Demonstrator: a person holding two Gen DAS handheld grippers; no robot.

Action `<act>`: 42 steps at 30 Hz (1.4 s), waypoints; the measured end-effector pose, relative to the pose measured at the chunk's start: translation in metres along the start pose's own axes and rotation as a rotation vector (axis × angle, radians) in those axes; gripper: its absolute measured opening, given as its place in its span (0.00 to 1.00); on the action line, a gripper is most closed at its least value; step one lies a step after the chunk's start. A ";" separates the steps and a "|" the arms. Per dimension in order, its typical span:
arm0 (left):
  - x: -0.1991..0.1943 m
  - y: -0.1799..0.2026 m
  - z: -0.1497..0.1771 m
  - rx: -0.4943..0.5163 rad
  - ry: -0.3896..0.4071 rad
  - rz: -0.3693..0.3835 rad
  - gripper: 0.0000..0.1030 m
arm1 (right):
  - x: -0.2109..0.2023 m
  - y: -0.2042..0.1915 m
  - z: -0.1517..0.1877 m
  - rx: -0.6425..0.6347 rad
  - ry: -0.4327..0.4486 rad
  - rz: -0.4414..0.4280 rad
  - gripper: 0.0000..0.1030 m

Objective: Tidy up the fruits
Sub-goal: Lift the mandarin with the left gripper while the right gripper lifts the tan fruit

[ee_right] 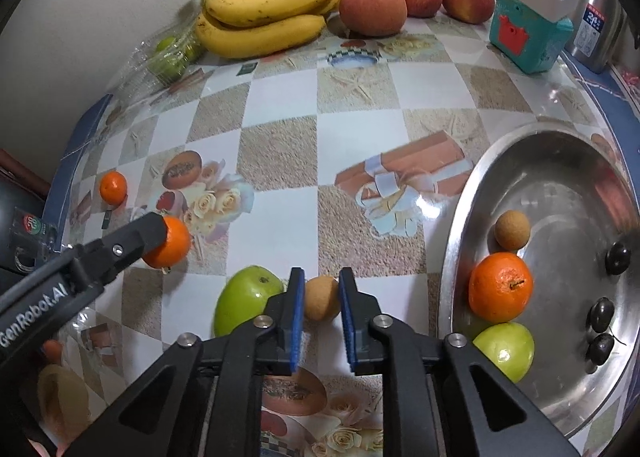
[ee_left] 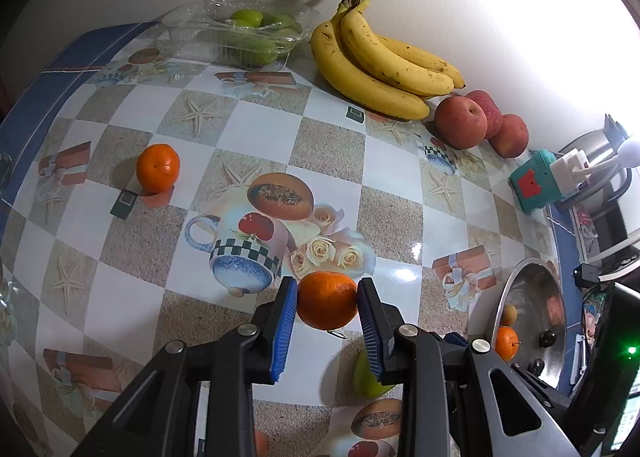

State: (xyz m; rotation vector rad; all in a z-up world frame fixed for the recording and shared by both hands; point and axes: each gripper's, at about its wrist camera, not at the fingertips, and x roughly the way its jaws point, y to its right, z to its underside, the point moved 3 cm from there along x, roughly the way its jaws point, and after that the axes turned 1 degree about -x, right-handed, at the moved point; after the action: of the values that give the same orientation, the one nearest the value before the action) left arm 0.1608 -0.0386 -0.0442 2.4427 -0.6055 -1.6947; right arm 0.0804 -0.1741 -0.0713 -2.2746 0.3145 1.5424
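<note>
My left gripper (ee_left: 327, 299) is shut on an orange tangerine (ee_left: 327, 300), held just above the tablecloth; it also shows in the right wrist view (ee_right: 170, 242). My right gripper (ee_right: 320, 297) is shut on a small brown longan (ee_right: 322, 298). A green apple (ee_right: 244, 303) lies just left of it. The steel bowl (ee_right: 560, 161) at the right holds a tangerine (ee_right: 500, 286), a longan (ee_right: 512, 229), a green apple (ee_right: 506, 349) and dark grapes (ee_right: 601, 313). Another tangerine (ee_left: 157, 167) sits at the table's left.
Bananas (ee_left: 376, 61), three red apples (ee_left: 460, 122) and a clear box of green fruit (ee_left: 240, 31) line the wall. A teal toy box (ee_right: 524, 33) and a steel pot (ee_right: 600, 17) stand at the back right. The blue table edge (ee_left: 24, 105) runs along the left.
</note>
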 end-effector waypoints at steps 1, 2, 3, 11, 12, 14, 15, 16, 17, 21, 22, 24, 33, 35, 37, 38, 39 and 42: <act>0.000 0.000 0.000 0.000 0.000 0.000 0.32 | 0.001 0.000 0.000 0.001 -0.003 0.000 0.24; 0.000 0.000 0.000 0.000 -0.001 0.000 0.32 | 0.001 0.000 0.001 -0.002 -0.004 0.002 0.24; 0.000 0.000 0.000 -0.001 -0.002 0.001 0.32 | 0.001 0.000 0.001 -0.005 -0.004 0.004 0.24; 0.000 0.000 0.001 -0.002 -0.003 0.001 0.32 | 0.010 0.004 0.011 0.010 -0.059 0.019 0.25; 0.001 0.000 0.001 -0.002 -0.005 0.001 0.32 | 0.010 0.005 0.011 0.012 -0.060 0.019 0.25; 0.001 0.000 0.001 -0.003 -0.008 -0.001 0.32 | 0.008 0.006 0.011 0.016 -0.052 0.022 0.25; 0.002 0.000 0.002 -0.004 -0.010 -0.002 0.32 | 0.007 0.007 0.011 0.017 -0.052 0.021 0.25; 0.002 0.000 0.002 -0.004 -0.011 -0.004 0.32 | 0.006 0.007 0.011 0.020 -0.052 0.015 0.25; 0.002 -0.001 0.001 -0.005 -0.011 -0.004 0.32 | 0.004 0.007 0.011 0.022 -0.049 0.011 0.25; -0.001 -0.001 0.001 -0.006 -0.004 -0.006 0.32 | -0.009 0.010 0.006 0.037 -0.022 -0.014 0.25; -0.002 -0.001 0.001 -0.006 -0.002 -0.007 0.32 | -0.013 0.011 0.004 0.041 -0.013 -0.017 0.25; -0.003 -0.001 0.000 -0.006 0.000 -0.006 0.32 | -0.023 0.016 0.001 0.053 0.006 -0.020 0.25; -0.008 0.011 0.001 0.026 0.013 -0.009 0.32 | -0.054 0.054 -0.011 0.150 0.060 0.008 0.25; -0.009 0.017 0.002 0.041 0.015 -0.009 0.32 | -0.058 0.067 -0.012 0.186 0.064 0.014 0.25; -0.009 0.024 0.003 0.057 0.014 -0.005 0.32 | -0.063 0.085 -0.013 0.226 0.070 0.028 0.25; -0.010 0.029 0.005 0.070 0.013 0.000 0.32 | -0.063 0.088 -0.013 0.237 0.073 0.036 0.25; -0.010 0.034 0.006 0.081 0.012 0.004 0.32 | -0.065 0.096 -0.013 0.253 0.076 0.051 0.25; -0.011 0.053 0.012 0.129 0.008 0.022 0.32 | -0.069 0.118 -0.010 0.305 0.079 0.078 0.25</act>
State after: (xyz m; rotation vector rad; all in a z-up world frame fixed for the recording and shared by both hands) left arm 0.1330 -0.0816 -0.0227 2.5168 -0.7606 -1.6865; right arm 0.0174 -0.2873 -0.0248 -2.1064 0.6223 1.3379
